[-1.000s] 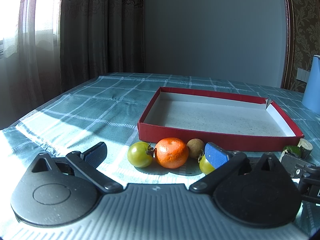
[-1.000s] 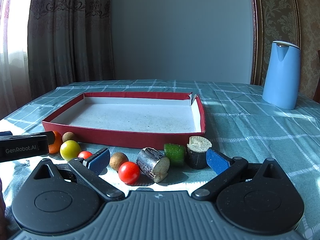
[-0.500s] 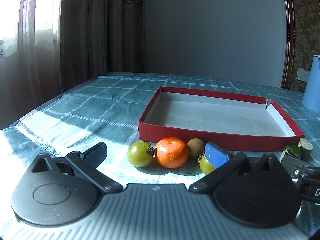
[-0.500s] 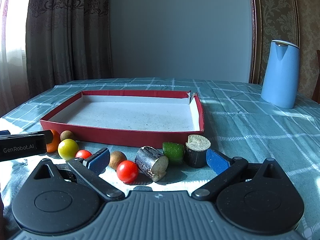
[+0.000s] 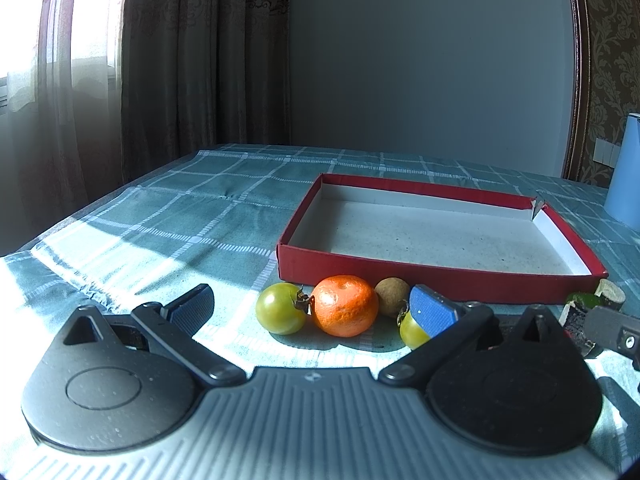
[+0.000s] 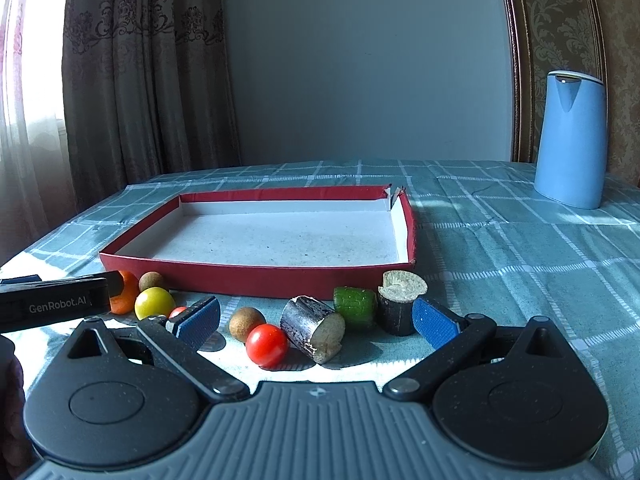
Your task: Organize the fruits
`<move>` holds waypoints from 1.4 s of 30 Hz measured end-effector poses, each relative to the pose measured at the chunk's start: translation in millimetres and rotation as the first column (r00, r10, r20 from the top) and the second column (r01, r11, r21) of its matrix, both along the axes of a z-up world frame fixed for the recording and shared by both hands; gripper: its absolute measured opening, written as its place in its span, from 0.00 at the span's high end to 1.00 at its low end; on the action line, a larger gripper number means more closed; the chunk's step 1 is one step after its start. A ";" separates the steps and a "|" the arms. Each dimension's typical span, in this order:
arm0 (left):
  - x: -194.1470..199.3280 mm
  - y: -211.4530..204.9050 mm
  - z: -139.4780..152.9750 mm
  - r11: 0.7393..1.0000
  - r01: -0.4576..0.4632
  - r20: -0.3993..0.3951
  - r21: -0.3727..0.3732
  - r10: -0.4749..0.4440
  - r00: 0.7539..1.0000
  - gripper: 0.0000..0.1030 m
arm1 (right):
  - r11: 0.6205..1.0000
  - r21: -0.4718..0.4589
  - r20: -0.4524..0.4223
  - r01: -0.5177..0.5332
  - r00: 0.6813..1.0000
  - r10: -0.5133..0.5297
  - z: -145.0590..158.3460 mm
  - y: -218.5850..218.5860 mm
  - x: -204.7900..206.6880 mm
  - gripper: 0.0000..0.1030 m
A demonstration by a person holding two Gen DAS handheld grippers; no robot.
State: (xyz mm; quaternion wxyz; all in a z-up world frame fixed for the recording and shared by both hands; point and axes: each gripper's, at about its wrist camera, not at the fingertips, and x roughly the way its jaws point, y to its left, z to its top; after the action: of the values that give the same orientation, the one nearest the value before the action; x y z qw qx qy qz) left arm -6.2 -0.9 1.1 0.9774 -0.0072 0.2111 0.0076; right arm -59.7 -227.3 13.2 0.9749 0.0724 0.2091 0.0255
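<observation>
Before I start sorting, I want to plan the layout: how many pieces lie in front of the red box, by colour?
Yellow-green tomatoes: 2
Orange tangerine: 1
Brown round fruits: 2
Red tomatoes: 2
Green chunk: 1
Dark cane pieces: 2
Total: 10

tray (image 6: 256,276): matt red cardboard | tablecloth (image 6: 520,248): woven check | tomato (image 6: 267,345): glossy

- A row of fruit pieces (image 6: 312,328) lay along the red tray's (image 6: 256,280) near wall, blocking the low approach.
- The tray's floor lay open from above.
- The blue jug (image 6: 570,140) stood well apart on the desk (image 6: 520,248).
</observation>
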 end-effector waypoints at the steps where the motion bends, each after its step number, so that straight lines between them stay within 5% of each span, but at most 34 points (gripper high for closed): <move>1: -0.1 0.0 0.0 1.000 0.000 0.000 0.000 0.000 1.000 0.00 | 0.999 0.033 0.004 -0.017 1.000 0.017 0.3 -7.3 -3.2 0.00; 6: -0.5 0.9 0.8 1.000 -0.001 0.003 -0.003 0.001 1.000 0.00 | 0.996 0.083 -0.023 -0.031 0.999 0.033 -1.4 -35.2 -12.1 0.00; 18: 0.1 -0.4 1.5 1.000 -0.005 -0.003 0.001 0.005 1.000 0.00 | 0.996 -0.075 0.008 -0.058 0.998 0.059 4.5 -43.8 -25.1 0.01; 21: 0.2 -0.1 1.5 1.000 -0.005 -0.003 0.001 0.005 1.000 0.00 | 0.991 -0.108 -0.009 -0.076 0.997 0.076 5.8 -43.3 -21.9 0.26; 28: 0.1 -0.7 1.8 1.000 -0.002 -0.003 -0.001 0.002 1.000 0.00 | 0.984 -0.152 -0.036 -0.097 0.995 0.092 -0.5 -60.1 -7.5 0.27; 42: 1.8 0.0 1.1 1.000 0.010 -0.017 -0.005 -0.010 1.000 0.00 | 0.937 -0.239 -0.120 -0.255 0.965 0.232 -6.2 -63.9 44.7 0.54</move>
State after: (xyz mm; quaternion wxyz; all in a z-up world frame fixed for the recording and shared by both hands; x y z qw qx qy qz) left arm -4.4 -0.9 2.2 0.9756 -0.0084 0.2193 0.0023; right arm -14.9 -291.2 7.0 0.9550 -0.0775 0.2618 0.1160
